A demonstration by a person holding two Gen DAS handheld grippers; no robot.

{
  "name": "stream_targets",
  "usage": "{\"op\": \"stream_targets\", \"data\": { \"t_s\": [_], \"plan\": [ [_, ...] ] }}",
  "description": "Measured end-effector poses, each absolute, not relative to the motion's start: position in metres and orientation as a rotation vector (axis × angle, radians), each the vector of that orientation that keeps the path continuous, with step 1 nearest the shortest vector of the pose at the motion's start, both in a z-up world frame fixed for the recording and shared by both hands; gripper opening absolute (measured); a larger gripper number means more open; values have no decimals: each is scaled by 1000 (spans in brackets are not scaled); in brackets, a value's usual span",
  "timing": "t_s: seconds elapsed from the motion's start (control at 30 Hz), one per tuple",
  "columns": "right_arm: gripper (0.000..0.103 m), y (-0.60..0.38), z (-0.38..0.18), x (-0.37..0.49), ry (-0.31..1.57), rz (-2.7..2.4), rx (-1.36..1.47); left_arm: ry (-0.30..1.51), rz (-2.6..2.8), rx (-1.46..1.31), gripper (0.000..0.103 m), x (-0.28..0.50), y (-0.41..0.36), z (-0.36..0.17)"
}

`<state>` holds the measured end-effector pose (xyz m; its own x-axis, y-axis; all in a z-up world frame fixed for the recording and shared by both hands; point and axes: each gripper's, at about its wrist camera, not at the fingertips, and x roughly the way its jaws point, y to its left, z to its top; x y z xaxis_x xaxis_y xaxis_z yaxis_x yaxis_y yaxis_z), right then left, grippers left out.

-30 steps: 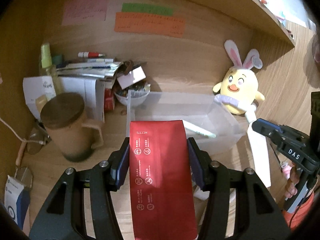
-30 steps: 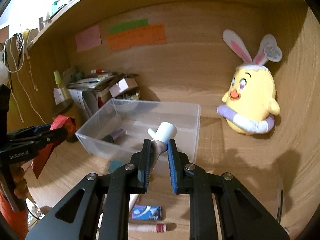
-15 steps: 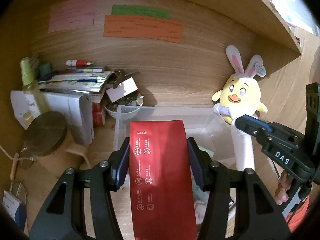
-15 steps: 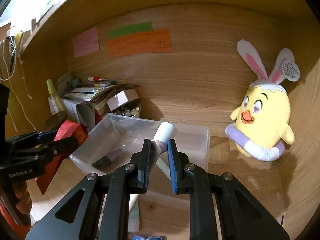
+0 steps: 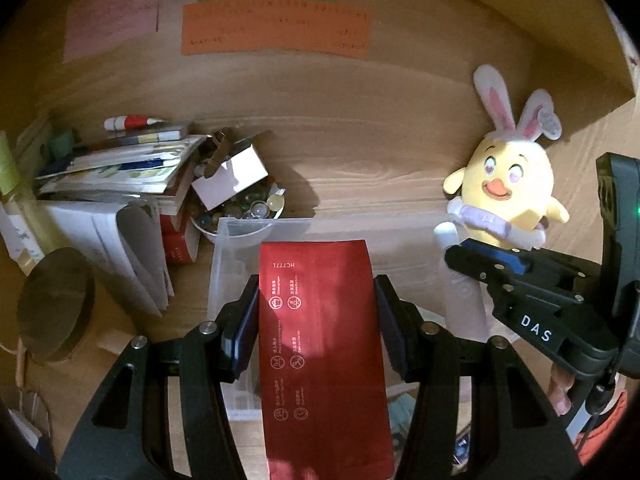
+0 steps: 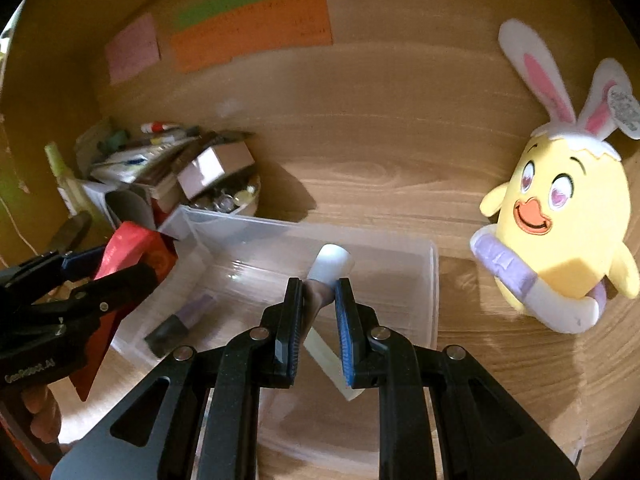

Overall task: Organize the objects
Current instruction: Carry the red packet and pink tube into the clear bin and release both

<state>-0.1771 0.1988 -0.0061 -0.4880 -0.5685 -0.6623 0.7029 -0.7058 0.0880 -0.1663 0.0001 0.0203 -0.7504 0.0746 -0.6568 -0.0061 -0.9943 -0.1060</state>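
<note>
Overhead, glossy flat red pouch [image 5: 320, 344]; ribbed clear plastic bin [image 6: 400, 248] beneath

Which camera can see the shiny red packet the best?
The left wrist view. There the red packet fills the middle, flat-on between the left gripper fingers, with its white symbols showing. The right wrist view catches the packet only at the left edge, partly hidden behind that gripper's black fingers.
</note>
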Motion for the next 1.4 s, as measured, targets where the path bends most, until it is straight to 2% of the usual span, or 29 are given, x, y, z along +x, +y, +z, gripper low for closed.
{"op": "stream_targets", "data": {
  "t_s": [0.17,0.5,0.93,1.03,1.1,1.23,1.4],
  "plan": [
    [10,191,-16,-190,270,-2193,933,-110,2879,-1138,54,-183,6,10],
    [10,179,-29,-205,347,-2185,994,-47,2832,-1235,54,-212,21,-8],
    [13,196,-19,-183,378,-2183,960,-19,2798,-1265,53,-216,25,-13],
    [21,206,-12,-174,369,-2192,934,-39,2796,-1241,53,-209,22,-5],
    [32,213,-7,-168,362,-2201,913,-42,2799,-1220,54,-201,21,2],
    [44,229,4,-152,326,-2208,868,-39,2829,-1165,67,-181,16,14],
    [61,249,10,-129,321,-2235,812,-64,2836,-1123,74,-154,10,23]
  ]
}}
